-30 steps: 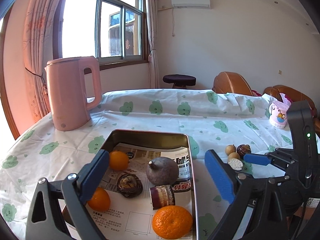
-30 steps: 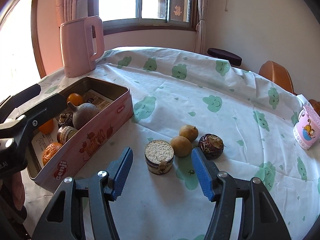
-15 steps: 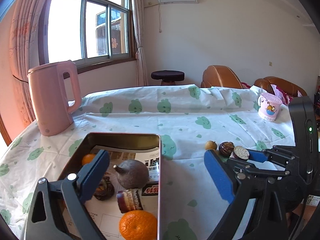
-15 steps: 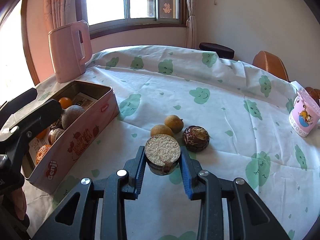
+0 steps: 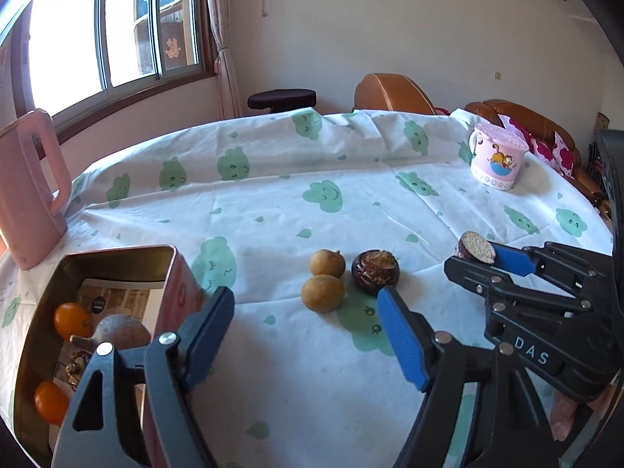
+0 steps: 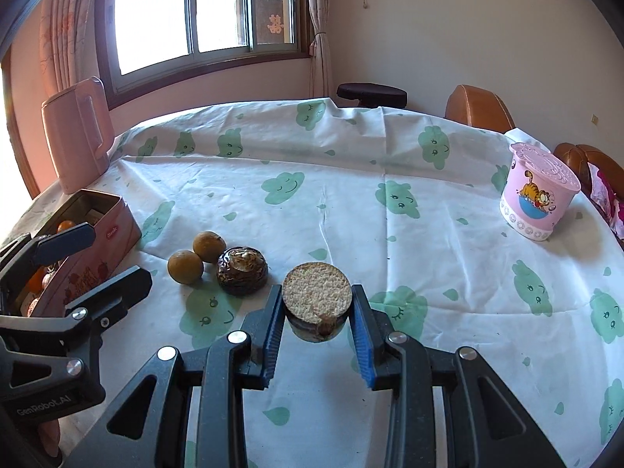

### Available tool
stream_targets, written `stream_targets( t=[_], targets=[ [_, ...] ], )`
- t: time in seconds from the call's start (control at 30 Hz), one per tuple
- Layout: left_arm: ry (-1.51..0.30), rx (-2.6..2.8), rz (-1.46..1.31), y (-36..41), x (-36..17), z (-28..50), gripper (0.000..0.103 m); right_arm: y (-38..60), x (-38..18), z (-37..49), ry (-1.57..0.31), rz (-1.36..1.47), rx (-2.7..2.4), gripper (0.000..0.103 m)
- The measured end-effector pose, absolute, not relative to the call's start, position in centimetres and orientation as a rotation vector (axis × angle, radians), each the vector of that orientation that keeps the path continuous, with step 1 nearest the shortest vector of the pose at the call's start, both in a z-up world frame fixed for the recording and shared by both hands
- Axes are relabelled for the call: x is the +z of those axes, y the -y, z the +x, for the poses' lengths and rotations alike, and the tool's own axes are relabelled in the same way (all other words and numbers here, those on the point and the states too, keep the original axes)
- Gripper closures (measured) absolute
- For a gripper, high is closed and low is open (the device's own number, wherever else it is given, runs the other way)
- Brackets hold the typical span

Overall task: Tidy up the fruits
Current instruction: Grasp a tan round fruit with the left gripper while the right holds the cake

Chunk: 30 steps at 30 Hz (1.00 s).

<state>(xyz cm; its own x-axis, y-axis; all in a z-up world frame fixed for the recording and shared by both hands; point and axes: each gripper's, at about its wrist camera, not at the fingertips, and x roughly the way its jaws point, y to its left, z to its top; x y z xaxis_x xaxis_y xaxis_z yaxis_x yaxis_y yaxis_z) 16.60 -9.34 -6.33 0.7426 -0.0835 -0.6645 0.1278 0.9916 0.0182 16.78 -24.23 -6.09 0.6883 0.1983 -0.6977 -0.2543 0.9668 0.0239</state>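
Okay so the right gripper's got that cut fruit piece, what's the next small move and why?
Probably carry it left toward the pink tin. The right gripper is shut on the cut fruit piece, lifted off the tablecloth, and the tin already holds oranges.

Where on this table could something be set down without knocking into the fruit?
The tablecloth is bare between the pink kettle and the pink cartoon cup, and behind the loose fruit. It is crowded near the tin, where two brown fruits and a dark cut fruit sit close together.
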Motion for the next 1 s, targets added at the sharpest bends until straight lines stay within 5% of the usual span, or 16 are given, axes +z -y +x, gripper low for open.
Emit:
stream_targets(
  t=[0.43, 0.5, 1.0],
  targets=[
    [-0.866, -0.16, 0.026, 9.6, -8.6, 20.3, 0.054, 24.2, -6.1, 16.6, -0.767, -0.082, 0.254, 0.068],
    [-0.88, -0.179, 0.014, 9.5, -8.8, 20.5, 0.07, 24.2, -6.1, 16.6, -0.764, -0.086, 0.255, 0.068],
    [-0.801, -0.209, -0.04, 8.6, -7.7, 18.9, 0.072, 23.9, -5.4, 15.7, -0.708, -0.089, 0.296, 0.068]
  ],
)
